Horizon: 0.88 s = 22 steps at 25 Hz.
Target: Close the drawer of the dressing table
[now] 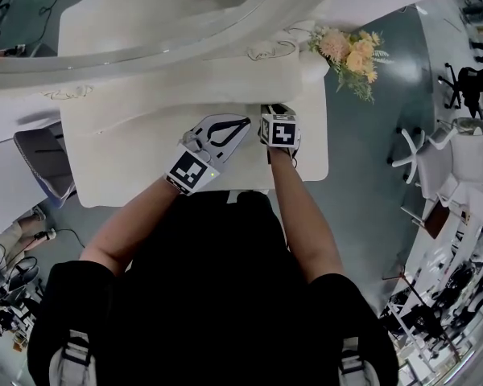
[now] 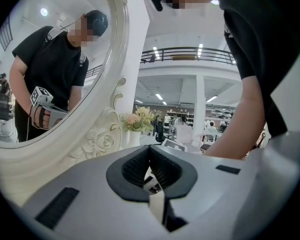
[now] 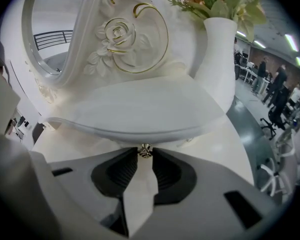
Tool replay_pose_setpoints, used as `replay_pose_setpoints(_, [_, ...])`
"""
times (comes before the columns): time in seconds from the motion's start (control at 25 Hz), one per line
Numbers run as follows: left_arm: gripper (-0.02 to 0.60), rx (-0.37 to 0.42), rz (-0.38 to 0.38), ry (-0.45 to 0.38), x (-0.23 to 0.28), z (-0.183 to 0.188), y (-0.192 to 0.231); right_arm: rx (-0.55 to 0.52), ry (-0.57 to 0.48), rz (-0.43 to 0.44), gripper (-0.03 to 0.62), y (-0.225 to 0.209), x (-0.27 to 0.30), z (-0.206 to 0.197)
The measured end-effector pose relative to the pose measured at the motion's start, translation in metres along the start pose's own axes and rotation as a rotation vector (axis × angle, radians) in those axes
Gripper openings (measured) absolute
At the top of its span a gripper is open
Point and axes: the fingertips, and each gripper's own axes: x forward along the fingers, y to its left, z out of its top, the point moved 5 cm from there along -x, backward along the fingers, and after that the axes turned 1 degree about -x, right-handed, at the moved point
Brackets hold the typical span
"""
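The white dressing table (image 1: 145, 167) has a raised shelf (image 3: 140, 109) under its mirror. A small metal drawer knob (image 3: 145, 152) shows just below that shelf's front edge, on the cream drawer front (image 3: 97, 136). My right gripper (image 3: 145, 156) points steeply down and is shut on this knob; in the head view the right gripper (image 1: 269, 111) hides the knob. I cannot tell how far out the drawer stands. Beside it on the left, my left gripper (image 1: 243, 122) hovers over the tabletop, with its jaws shut on nothing. In its own view, the left gripper (image 2: 150, 150) faces the mirror frame.
A white vase of peach flowers (image 1: 350, 55) stands at the table's right back corner, close to the right gripper, and shows as the vase (image 3: 217, 59). The oval mirror (image 1: 145, 22) with its carved frame (image 2: 102, 134) rises behind. A grey stool (image 1: 44, 163) stands left; white chairs (image 1: 414, 147) right.
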Motion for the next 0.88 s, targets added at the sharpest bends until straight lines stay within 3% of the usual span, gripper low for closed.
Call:
replay_pose_setpoints(0.6, [-0.006,0.004,0.083,-0.013,-0.013,0.012,-0.008,-0.061,-0.014,0.041,0.130,0.003,-0.015,-0.009])
replay_pose_setpoints(0.88, [-0.006,-0.019,0.136,-0.009,-0.015,0.016,-0.028,-0.079,-0.082,0.122,0.129,-0.002,-0.051,-0.023])
